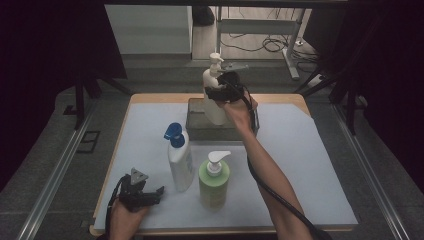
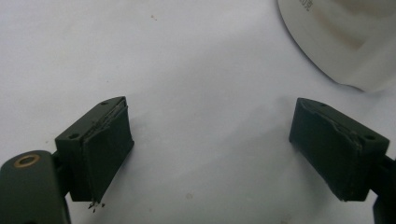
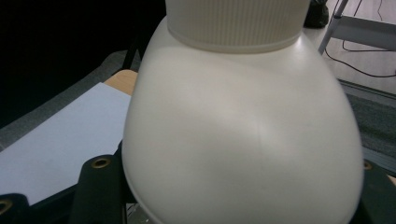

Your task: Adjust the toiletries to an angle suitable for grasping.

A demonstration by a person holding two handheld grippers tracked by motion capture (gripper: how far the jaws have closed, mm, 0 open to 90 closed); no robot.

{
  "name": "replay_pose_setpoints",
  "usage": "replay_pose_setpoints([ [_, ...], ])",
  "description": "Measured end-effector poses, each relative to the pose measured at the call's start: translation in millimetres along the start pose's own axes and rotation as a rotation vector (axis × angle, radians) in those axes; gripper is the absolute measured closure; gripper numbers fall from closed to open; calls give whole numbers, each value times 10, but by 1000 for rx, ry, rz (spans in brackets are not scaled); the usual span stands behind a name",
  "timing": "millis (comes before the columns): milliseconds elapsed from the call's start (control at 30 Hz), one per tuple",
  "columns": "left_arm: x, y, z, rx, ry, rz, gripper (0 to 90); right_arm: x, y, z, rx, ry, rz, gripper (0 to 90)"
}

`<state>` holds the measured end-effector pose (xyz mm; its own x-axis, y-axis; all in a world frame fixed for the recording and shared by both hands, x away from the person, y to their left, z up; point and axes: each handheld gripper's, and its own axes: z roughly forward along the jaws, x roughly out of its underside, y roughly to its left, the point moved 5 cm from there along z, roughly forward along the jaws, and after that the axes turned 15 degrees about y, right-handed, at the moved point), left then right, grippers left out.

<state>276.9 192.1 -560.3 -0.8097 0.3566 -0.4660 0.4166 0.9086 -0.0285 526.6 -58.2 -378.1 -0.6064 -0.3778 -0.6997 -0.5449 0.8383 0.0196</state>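
My right gripper [image 1: 219, 93] is shut on a cream pump bottle [image 1: 214, 102] at its upper body. The bottle stands upright, its base down inside a grey tray [image 1: 196, 126] at the back of the table. In the right gripper view the cream pump bottle [image 3: 243, 140] sits close against the camera and hides the jaws. My left gripper [image 1: 156, 196] rests near the front left of the table, open with nothing between its pads. In the left gripper view my left gripper [image 2: 210, 149] is open over the white sheet.
A white bottle with a blue pump [image 1: 180, 160] and a green bottle with a white pump [image 1: 214, 182] stand side by side at mid-table. The white bottle's base [image 2: 345, 42] lies just past the left jaws. A white sheet [image 1: 300, 165] covers the table.
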Motion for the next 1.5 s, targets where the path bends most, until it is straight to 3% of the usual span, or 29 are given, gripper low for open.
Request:
replay_pose_setpoints([
  [400,0,0,0,0,0,0,126,85,11,154,17,9,-11,371],
  [1000,0,-2,0,0,0,0,126,305,35,306,0,29,25,370],
  [1500,0,-2,0,-1,-1,0,126,502,61,431,21,30,11,368],
])
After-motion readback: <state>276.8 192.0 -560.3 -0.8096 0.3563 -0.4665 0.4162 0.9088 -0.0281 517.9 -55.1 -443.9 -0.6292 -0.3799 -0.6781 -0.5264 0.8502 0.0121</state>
